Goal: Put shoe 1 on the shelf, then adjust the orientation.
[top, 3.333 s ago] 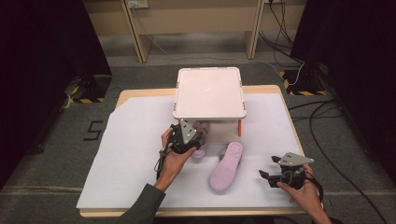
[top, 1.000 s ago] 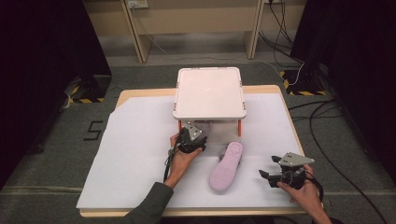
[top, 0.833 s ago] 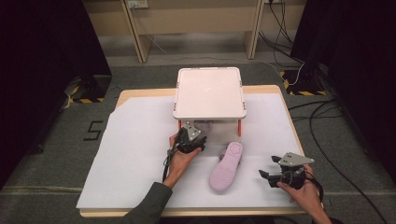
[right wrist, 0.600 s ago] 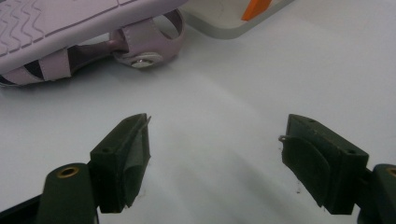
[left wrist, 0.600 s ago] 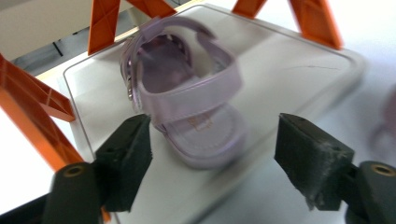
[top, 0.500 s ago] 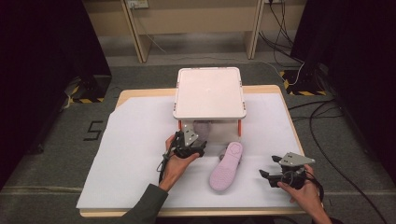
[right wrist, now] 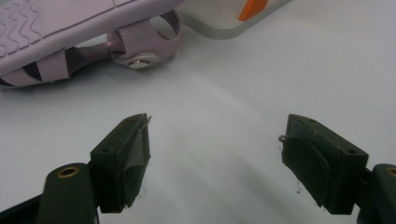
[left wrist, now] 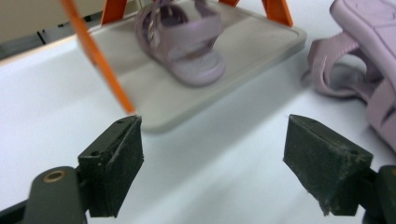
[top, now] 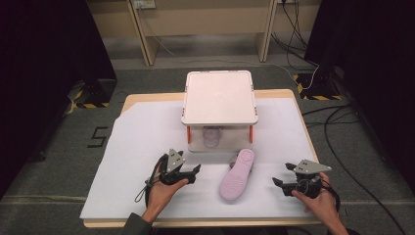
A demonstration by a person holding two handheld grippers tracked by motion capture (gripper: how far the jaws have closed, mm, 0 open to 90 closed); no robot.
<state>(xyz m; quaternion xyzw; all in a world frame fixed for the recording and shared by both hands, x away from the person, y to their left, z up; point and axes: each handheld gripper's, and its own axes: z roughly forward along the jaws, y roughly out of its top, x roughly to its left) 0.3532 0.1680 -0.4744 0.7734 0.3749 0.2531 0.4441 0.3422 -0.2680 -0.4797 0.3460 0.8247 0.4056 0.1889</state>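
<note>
While one lilac sandal (top: 212,136) rests on the rack's (top: 219,97) lower shelf, its sole-up mate (top: 236,174) lies between left gripper (top: 195,170), jaws just opened and empty, and right gripper (top: 277,183), jaws apart

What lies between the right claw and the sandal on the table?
Nothing: in the high view, bare white sheet separates the right claw from the upturned sandal.

We saw a wooden table (top: 132,100) at the frame's centre, covered by a white sheet (top: 137,147). On the sheet, upper centre, stood a small two-tier rack (top: 219,95) with orange legs; a lilac sandal (top: 237,174) lay sole-up just below and right of it.
</note>
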